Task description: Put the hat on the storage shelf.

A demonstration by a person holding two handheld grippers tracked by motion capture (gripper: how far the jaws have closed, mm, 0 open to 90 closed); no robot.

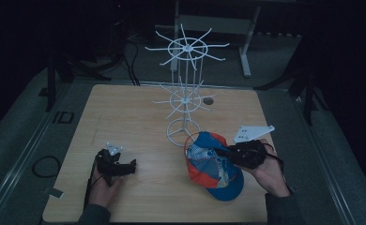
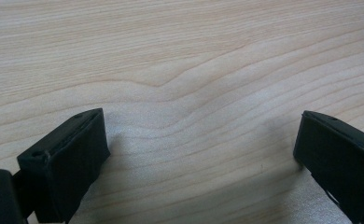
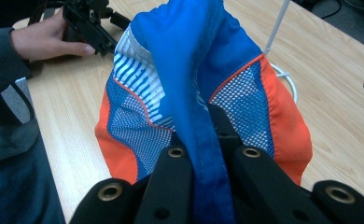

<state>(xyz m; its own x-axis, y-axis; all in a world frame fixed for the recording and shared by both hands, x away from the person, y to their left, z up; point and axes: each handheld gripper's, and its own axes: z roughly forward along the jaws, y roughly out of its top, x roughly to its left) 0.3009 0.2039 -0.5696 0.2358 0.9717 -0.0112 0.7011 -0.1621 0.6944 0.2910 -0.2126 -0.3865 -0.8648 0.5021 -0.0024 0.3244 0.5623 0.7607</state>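
On the wooden table (image 1: 139,117), the right gripper (image 3: 211,140) pinches a cap (image 1: 214,166) at four o'clock from the rack (image 1: 185,93), probably for hanging; the left gripper (image 2: 201,140) rests released.

The high view is looking forward and down from above the person's side, taking in the whole light wooden surface (image 1: 139,117) and the dark floor beyond it. The left gripper view is sitting very close to that surface (image 2: 194,70), facing down onto bare wood grain. The right gripper view is looking along its own fingers (image 3: 171,177) across the surface (image 3: 339,79), close behind the blue, orange and white mesh cap (image 3: 189,60), which the high view is sharing (image 1: 214,166).
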